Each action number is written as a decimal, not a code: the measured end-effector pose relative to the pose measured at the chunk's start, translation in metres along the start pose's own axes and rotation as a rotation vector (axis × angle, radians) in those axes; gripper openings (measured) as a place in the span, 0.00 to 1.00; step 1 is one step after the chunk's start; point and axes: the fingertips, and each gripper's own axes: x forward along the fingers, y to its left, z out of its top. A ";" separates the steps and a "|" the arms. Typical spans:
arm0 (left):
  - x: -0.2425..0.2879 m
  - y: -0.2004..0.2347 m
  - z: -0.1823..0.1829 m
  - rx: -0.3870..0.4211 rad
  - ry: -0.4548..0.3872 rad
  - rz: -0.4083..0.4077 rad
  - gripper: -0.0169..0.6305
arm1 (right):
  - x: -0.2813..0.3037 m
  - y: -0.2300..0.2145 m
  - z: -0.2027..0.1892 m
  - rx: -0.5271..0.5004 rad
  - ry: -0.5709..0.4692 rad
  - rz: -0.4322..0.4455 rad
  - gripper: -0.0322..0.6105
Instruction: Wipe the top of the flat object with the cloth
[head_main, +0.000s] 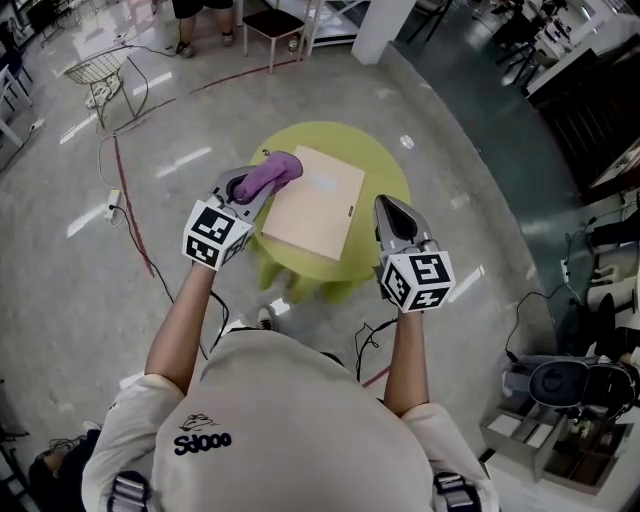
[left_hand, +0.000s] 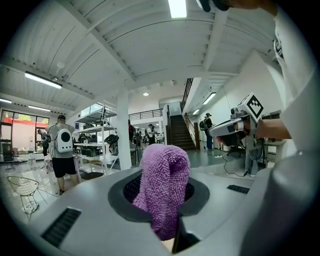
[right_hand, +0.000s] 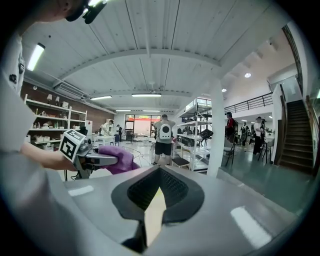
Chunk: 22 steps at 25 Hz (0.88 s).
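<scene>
Head view, left gripper (head_main: 258, 188): clamped on the purple cloth (head_main: 272, 172), at the left edge of the flat board (head_main: 315, 205).
Head view, right gripper (head_main: 388, 208): jaws together, just beside the board's right edge; the board lies on a green table (head_main: 385, 165).
Left gripper view: the cloth stands up between the jaws.
Right gripper view: the jaws meet at the tips, holding nothing.

Purple cloth (head_main: 272, 173), pale tan flat object (head_main: 315, 205), lime-green table (head_main: 380, 160), black-and-white square markers (head_main: 215, 236).

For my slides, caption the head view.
Left gripper holds purple cloth at the board edge on a green table; right gripper shut.
</scene>
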 end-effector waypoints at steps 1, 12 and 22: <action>0.003 0.004 -0.001 0.001 0.002 -0.004 0.13 | 0.004 -0.001 -0.001 -0.004 0.004 -0.007 0.06; 0.032 0.031 -0.019 -0.018 0.048 -0.004 0.13 | 0.036 -0.017 -0.015 0.019 0.021 -0.021 0.06; 0.081 0.043 -0.043 -0.066 0.124 0.046 0.13 | 0.071 -0.061 -0.029 -0.009 0.071 0.018 0.06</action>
